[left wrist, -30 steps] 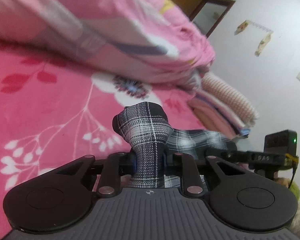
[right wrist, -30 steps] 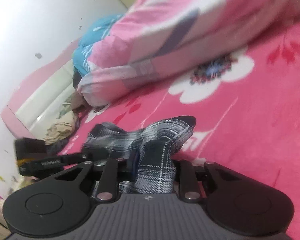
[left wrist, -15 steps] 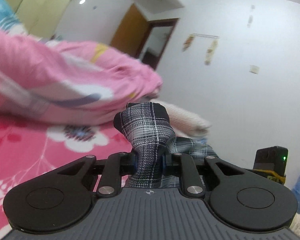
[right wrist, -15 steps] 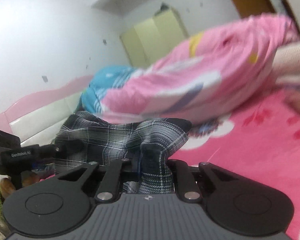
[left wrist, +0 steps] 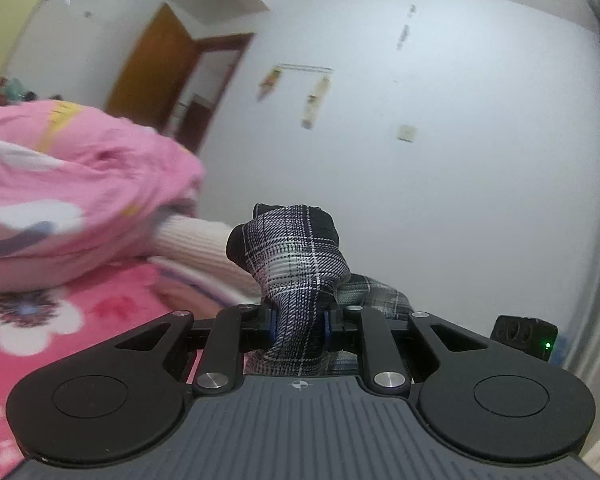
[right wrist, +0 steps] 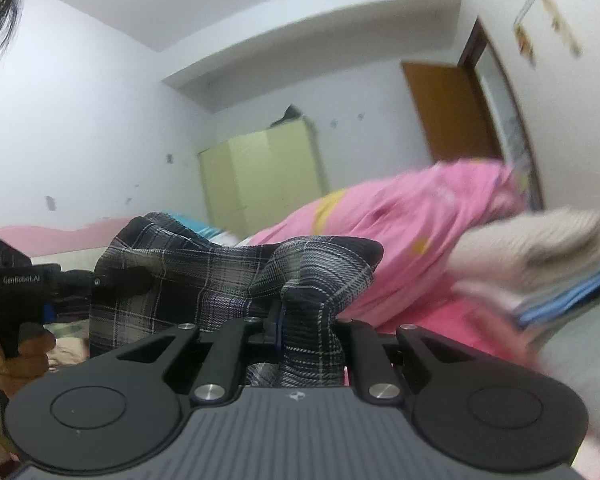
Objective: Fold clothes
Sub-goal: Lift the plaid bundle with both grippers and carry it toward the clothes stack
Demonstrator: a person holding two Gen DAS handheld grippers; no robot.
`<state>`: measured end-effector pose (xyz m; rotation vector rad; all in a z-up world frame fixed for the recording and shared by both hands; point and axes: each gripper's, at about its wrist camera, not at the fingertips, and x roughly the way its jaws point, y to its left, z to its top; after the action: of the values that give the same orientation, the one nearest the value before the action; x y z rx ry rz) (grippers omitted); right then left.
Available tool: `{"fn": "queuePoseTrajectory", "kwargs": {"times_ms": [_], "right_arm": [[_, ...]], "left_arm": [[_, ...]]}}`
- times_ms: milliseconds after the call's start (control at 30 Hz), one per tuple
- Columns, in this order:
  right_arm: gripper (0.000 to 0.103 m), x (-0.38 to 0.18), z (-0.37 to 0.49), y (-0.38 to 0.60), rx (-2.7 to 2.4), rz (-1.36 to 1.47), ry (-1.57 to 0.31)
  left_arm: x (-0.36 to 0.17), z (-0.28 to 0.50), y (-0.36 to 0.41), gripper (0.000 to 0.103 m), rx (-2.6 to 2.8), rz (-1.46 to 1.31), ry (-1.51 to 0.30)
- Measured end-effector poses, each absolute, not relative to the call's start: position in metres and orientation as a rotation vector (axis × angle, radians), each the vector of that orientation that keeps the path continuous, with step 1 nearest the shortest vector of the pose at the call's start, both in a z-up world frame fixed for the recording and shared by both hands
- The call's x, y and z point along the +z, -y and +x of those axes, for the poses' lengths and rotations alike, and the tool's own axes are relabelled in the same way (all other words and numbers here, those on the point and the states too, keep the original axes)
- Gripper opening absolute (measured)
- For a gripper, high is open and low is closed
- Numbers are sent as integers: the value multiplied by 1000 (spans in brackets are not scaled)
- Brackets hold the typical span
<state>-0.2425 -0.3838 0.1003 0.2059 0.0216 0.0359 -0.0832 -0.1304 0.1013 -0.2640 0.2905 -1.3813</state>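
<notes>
Both grippers have risen off the bed since a second ago: then each camera looked down on the bright pink floral fleece bedspread [left wrist: 80, 320], and now both look level across the room at white walls and an orange-brown wooden door [left wrist: 152, 76]. The left gripper [left wrist: 298, 330] is pinching a bunched corner of the black-and-white plaid woven garment [left wrist: 292, 256], the cloth standing up in a knob above the pads. The right gripper [right wrist: 308, 332] grips another bunch of the same garment, and its jaws have just been closing tighter on the cloth between them. The plaid cloth spans from one gripper to the other and looks lifted clear of the bedspread, in front of the rumpled pink quilt [right wrist: 400, 216]. This looks like the garment being raised to hang open, ready to be laid flat for a first fold.
</notes>
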Motion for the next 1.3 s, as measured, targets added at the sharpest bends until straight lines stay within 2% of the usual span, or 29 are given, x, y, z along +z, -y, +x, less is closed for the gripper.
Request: {"fn": "queuePoseTrajectory", "kwargs": {"times_ms": [300, 633, 933, 1300], "right_arm": [[14, 145, -292, 455, -200, 34, 43], [13, 162, -299, 536, -441, -110, 12], [13, 137, -239, 602, -463, -209, -77], [13, 84, -114, 680, -260, -170, -313]], "left_arm": [[114, -97, 255, 17, -1598, -345, -314], [87, -93, 379, 17, -1675, -430, -451], [41, -58, 446, 17, -1585, -519, -595], [-15, 19, 485, 17, -1367, -561, -789]]}}
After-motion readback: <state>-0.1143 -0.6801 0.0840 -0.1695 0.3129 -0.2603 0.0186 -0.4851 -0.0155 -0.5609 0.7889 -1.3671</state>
